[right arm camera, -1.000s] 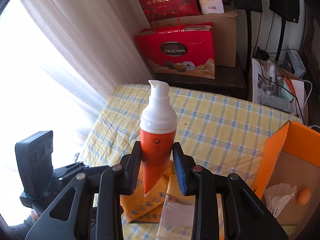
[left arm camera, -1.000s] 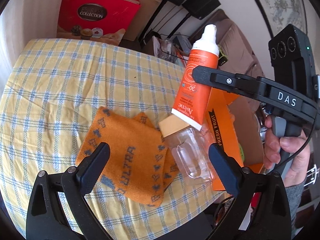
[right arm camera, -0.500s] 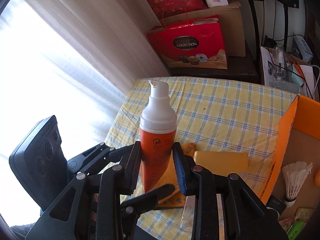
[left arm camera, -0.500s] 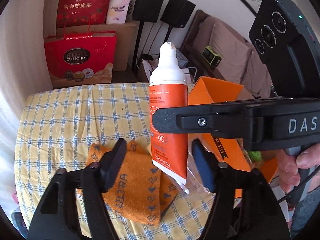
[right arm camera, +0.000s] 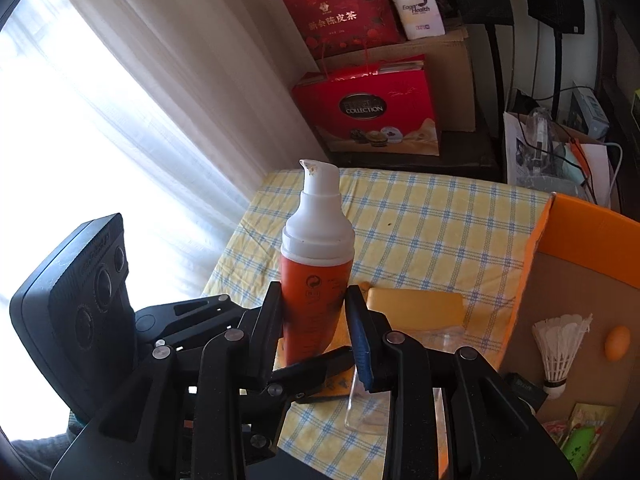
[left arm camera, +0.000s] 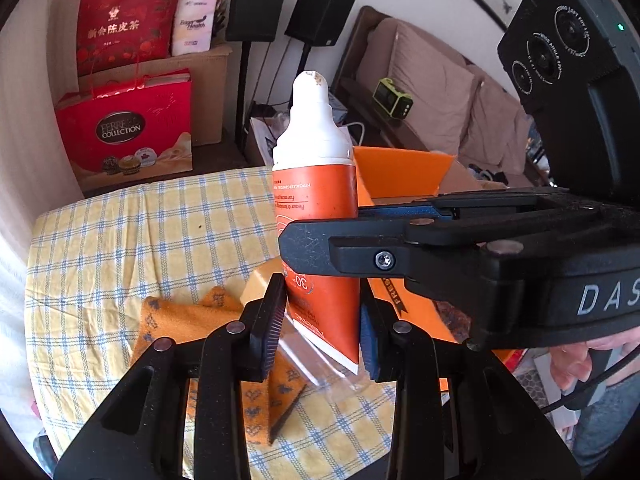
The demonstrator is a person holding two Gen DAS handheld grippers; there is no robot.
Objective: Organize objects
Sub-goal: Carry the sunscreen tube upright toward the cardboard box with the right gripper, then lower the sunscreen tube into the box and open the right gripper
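Sunscreen tube upright | both grippers, left and right, clamp it | orange box (shuttlecock inside)

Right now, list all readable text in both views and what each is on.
"FERRERO COLLECTION": red gift bag
"Eager Health": white pack
"新会陈皮茶": red bag on the cardboard box
"30": upside down on the orange pump tube
"DAS": right gripper
Tube's fine print, orange box's black ribbon, camera lens rings: too small or cut off.
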